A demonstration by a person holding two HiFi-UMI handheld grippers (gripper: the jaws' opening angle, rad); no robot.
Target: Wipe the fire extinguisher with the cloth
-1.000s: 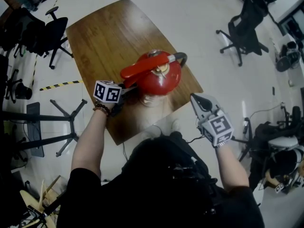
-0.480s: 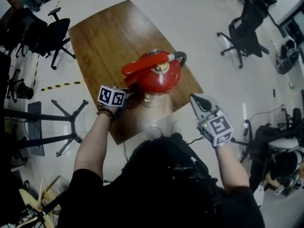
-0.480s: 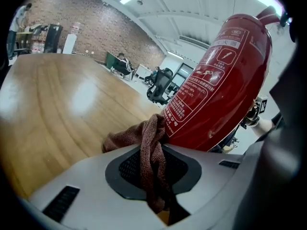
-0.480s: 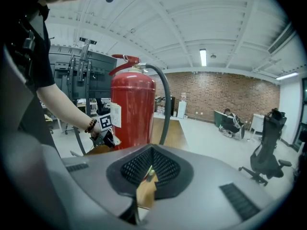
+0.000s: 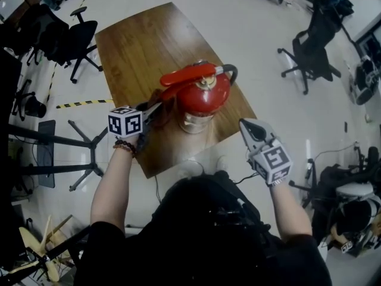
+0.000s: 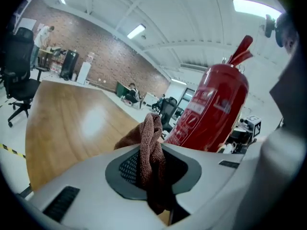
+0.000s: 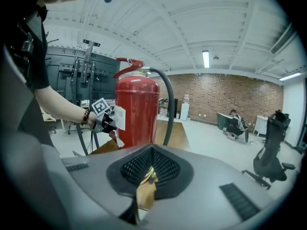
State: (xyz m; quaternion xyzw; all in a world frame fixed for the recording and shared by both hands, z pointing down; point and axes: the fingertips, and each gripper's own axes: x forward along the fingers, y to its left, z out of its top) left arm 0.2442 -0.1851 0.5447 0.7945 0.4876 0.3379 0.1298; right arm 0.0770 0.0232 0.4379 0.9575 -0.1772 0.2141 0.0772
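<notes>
One brown wooden tabletop [image 5: 137,46], red cylindrical fire extinguisher [image 5: 202,94] upright near its right front edge. Left tongs [image 5: 156,109] just beside the extinguisher's left side, pinching a rust-brown terry cloth [image 6: 151,143]; cloth bunched between the jaws, contact with the cylinder unclear. Right tongs [image 5: 249,127] pressed together, nothing in them, held past the tabletop edge, apart from the extinguisher.

Left fingers [image 6: 86,181] clamped, right fingers [image 7: 201,190] together.
</notes>
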